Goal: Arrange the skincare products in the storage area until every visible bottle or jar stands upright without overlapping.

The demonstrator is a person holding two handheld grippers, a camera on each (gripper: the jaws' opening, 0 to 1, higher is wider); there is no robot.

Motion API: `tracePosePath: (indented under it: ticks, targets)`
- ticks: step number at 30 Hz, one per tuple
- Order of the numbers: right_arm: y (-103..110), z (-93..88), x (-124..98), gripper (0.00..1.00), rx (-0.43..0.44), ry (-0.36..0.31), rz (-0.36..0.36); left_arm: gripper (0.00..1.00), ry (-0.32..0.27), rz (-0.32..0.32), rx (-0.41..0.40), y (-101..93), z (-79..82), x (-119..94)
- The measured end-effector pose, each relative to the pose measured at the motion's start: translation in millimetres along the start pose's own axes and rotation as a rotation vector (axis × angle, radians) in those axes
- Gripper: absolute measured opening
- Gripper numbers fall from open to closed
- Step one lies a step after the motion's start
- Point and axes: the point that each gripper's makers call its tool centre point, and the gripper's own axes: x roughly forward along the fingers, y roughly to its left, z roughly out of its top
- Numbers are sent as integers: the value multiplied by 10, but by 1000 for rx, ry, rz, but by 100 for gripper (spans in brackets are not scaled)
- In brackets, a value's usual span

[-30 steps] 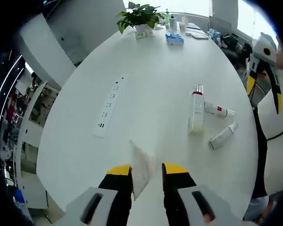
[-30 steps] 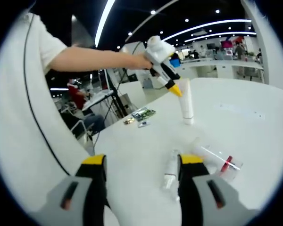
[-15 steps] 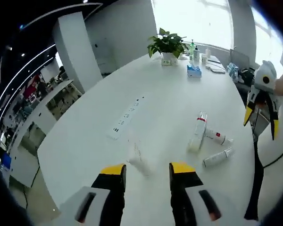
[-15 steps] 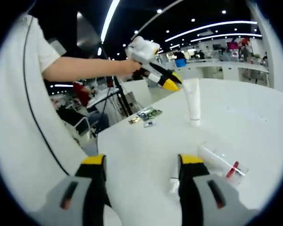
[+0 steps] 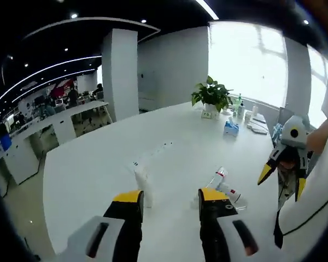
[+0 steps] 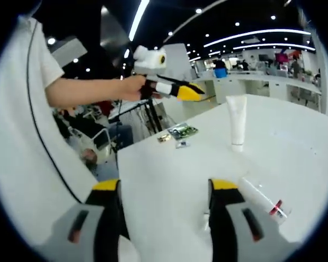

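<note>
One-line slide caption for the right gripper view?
White tube stands upright on the white table, clear bottle lies on its side, left tool held above.

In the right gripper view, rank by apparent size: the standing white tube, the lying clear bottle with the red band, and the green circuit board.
1. Standing white tube
2. Lying clear bottle, close to the tube in looks; it lies nearer the camera, so their order is unsure
3. Green circuit board, plainly smallest, though farthest away
</note>
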Motion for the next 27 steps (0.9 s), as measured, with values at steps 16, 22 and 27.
tracePosePath:
  ticks: [16, 22, 27]
  targets:
    - [57, 48, 13, 68, -45, -1, 2, 42, -90, 36, -66, -343, -300, -311]
    - [-48, 90, 80, 70, -65, -9, -10, 43, -99, 66, -105, -355, -458, -464]
    - [-210, 87, 134, 71, -74, 9, -16, 45, -129, 88, -131, -399, -502, -583]
